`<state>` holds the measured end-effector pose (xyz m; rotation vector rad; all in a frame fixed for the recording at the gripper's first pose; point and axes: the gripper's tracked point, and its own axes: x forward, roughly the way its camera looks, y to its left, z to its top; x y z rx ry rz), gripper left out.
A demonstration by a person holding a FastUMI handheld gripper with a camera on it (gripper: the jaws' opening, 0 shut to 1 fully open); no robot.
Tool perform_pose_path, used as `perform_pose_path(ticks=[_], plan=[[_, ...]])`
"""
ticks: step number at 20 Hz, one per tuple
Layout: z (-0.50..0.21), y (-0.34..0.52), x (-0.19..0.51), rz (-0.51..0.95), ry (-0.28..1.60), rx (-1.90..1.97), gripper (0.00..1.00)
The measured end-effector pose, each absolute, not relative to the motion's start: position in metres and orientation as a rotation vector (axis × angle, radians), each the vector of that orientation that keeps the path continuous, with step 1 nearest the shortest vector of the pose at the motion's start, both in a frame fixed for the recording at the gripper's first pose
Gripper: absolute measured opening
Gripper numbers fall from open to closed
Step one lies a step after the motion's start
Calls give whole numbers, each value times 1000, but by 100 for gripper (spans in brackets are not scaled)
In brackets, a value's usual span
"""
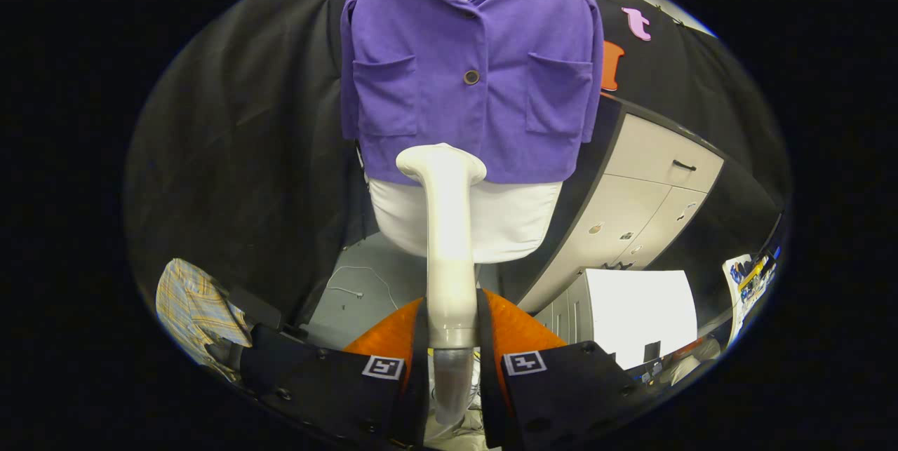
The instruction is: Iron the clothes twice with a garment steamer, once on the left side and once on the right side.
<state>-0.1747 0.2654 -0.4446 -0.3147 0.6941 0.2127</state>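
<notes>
The tool [451,339] is clamped on the steamer's [446,226] handle at lower centre, both fingers pressing it, head aimed upward at the purple jacket [471,65] on its mannequin [491,219] in the upper centre, hung upright for vertical passes.

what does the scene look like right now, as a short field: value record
garment: purple jacket on a white mannequin torso, one button fastened, two chest pockets
tool: white steamer wand, upright, head at the jacket's lower hem near the middle
gripper: gripper with jaws closed on the wand's lower handle
steamer hose: grey hose running down from the handle between the jaws
surroundings: beige cabinet beyond the jacket's side
</notes>
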Motion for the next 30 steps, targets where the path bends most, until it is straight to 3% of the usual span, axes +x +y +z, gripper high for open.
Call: perform_pose_path(ticks=[8, 15, 30], plan=[[-364, 214, -143, 103, 580, -234, 38], [-253, 172, -114, 40, 391, -216, 38], [-35, 138, -127, -18, 9, -174, 38]])
